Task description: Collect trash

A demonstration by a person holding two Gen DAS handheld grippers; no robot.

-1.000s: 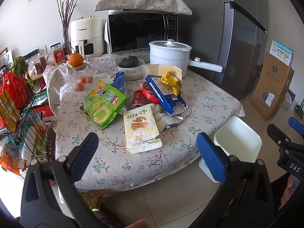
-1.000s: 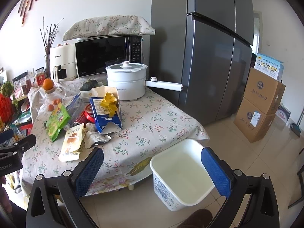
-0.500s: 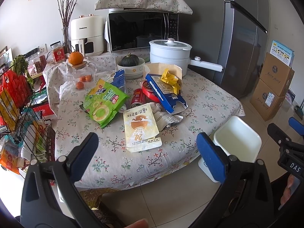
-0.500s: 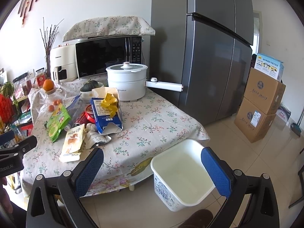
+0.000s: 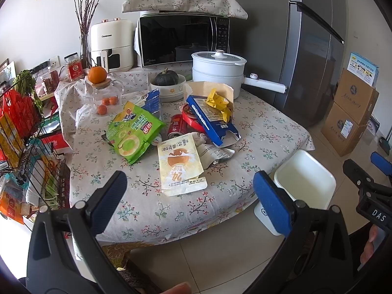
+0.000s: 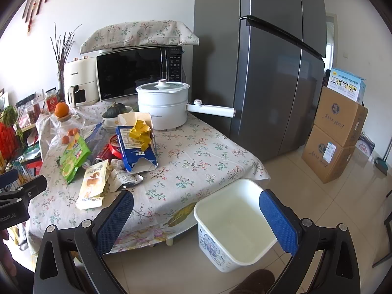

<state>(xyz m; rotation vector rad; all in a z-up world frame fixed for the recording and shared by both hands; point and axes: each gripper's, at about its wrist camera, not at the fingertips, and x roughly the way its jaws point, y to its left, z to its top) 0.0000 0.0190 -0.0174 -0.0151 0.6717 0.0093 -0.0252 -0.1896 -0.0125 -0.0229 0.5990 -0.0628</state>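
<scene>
Left hand-held gripper (image 5: 189,196) and right hand-held gripper (image 6: 197,218) both gape wide.

- Surface (image 5: 264,132): white cloth, floral print.
- Bin (image 6: 235,223): white, blue pattern outside.
- Bag (image 5: 132,132): green.
- Box (image 5: 210,122): blue.
- Tool pads (image 6: 279,223): blue.

The red can (image 5: 177,128) lies half hidden under the blue box (image 5: 210,122); its label is unreadable.

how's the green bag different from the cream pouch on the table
The green bag is bright green with red lettering; the cream pouch is pale with an orange picture. The green bag lies further back, beside the red can; the cream pouch lies nearest the table's front edge. Both lie flat, untouched.
</scene>
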